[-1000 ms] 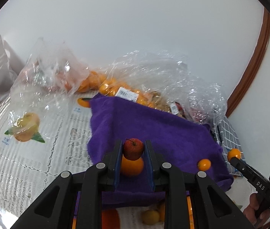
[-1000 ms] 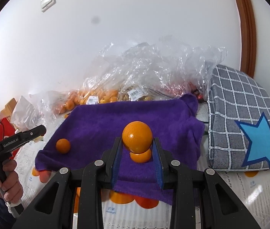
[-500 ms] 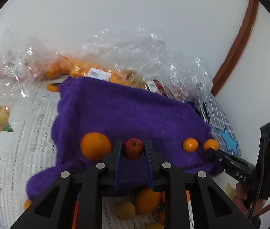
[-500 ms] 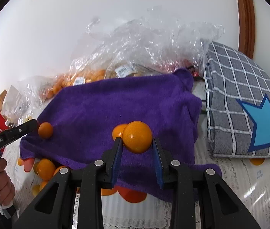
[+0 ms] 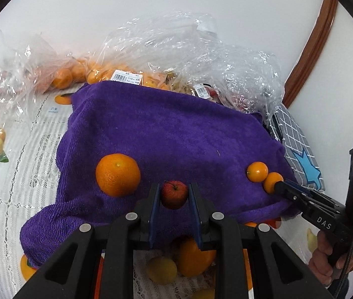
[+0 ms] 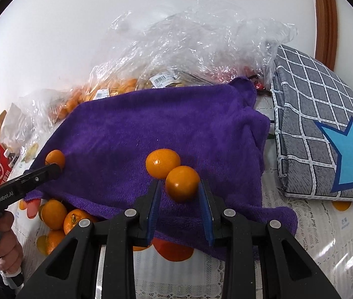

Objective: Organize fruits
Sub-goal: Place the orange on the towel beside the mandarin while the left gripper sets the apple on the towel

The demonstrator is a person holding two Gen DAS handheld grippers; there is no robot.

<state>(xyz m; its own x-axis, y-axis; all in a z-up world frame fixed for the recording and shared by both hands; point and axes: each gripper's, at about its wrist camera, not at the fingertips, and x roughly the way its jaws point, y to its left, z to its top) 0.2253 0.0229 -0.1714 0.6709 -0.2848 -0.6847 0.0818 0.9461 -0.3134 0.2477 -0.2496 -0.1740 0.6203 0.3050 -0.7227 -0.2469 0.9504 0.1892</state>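
Note:
My left gripper is shut on a small red apple, held just above the front edge of the purple towel. A large orange lies on the towel to its left. My right gripper has its jaws spread, with a small orange between them; it touches the right pad, and a gap shows on its left. Another small orange lies on the towel right behind it. In the left wrist view the right gripper shows at the towel's right edge beside two small oranges.
Clear plastic bags of oranges lie behind the towel. A grey checked cushion with a blue star sits on the right. Loose oranges and a yellow fruit lie on the lace tablecloth in front of the towel.
Both grippers moved forward and lower over the towel. The right jaws have widened around the small orange, which now sits lower beside the other small orange. The left still holds the apple.

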